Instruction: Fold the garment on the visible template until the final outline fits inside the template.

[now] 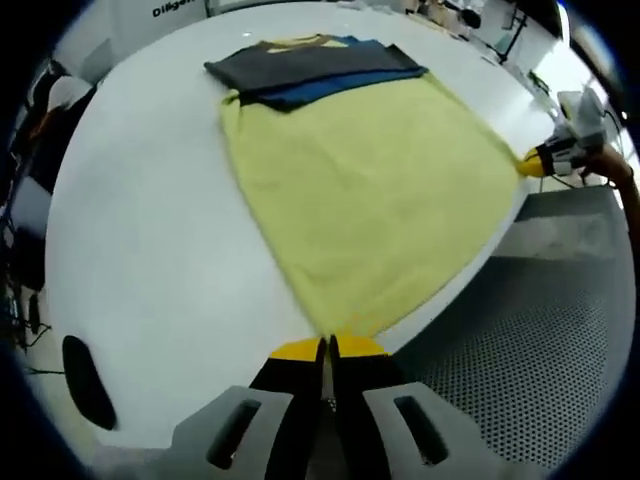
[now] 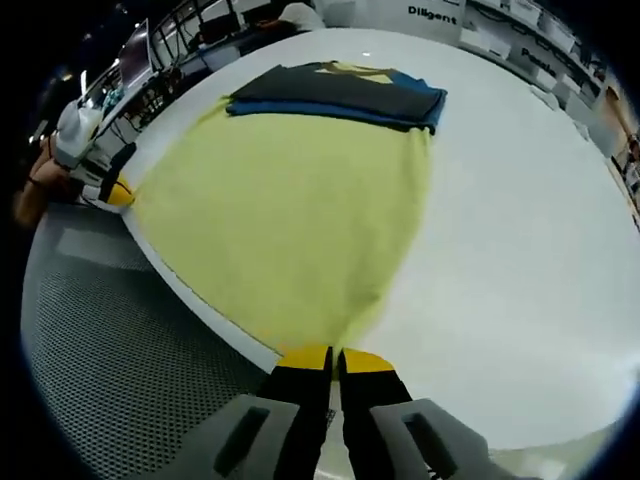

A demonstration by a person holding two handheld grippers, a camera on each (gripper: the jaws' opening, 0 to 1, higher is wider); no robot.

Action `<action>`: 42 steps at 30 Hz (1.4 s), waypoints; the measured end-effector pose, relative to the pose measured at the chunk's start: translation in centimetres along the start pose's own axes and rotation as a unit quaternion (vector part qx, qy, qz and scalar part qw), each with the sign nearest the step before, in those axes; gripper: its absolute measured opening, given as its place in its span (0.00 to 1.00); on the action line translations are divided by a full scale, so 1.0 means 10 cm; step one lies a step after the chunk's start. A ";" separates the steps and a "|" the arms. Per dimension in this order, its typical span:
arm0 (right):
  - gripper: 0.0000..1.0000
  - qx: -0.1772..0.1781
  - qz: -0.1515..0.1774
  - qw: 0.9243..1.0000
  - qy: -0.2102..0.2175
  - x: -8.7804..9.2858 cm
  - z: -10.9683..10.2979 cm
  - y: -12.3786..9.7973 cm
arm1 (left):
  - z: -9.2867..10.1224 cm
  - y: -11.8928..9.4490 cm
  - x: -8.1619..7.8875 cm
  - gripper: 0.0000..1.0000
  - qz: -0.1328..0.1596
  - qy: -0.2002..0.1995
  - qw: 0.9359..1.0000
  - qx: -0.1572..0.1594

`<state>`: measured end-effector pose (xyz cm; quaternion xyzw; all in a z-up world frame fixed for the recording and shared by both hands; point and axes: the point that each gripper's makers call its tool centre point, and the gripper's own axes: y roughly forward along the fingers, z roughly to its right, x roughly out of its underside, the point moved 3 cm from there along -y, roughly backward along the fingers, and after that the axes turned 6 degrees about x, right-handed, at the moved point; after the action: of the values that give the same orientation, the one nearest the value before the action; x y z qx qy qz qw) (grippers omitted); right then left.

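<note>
Fingers of both grippers (image 1: 328, 347) (image 2: 335, 357) clamped tight on near corners of yellow garment (image 1: 370, 190) on white table (image 1: 150, 230)

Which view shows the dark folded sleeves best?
Left gripper view: the dark folded sleeves sit nearer and larger, grey over blue, atop the yellow garment. Right gripper view shows them smaller and flatter.

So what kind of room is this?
Probably a lab or workshop: a big white table holds a yellow garment, the floor is perforated matting, and cluttered shelves stand behind.
</note>
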<state>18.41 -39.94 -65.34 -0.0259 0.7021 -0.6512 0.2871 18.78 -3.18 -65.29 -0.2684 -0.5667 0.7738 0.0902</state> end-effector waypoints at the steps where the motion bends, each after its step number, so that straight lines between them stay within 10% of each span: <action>1: 0.00 -0.001 -0.003 1.000 0.003 0.01 -0.01 0.00 | 0.01 0.00 0.01 0.01 -0.001 0.000 1.000 0.001; 26: 0.00 -0.023 -0.047 0.998 -0.033 0.15 -0.16 -0.12 | 0.09 -0.06 0.18 0.01 -0.037 0.008 0.999 -0.010; 42: 0.00 -0.006 0.016 1.000 -0.006 -0.24 -0.01 -0.33 | -0.01 -0.34 -0.26 0.01 0.059 0.016 0.996 -0.059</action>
<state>19.28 -39.32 -61.37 -0.0203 0.7048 -0.6420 0.3013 20.45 -3.05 -61.41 -0.3187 -0.5930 0.7385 0.0370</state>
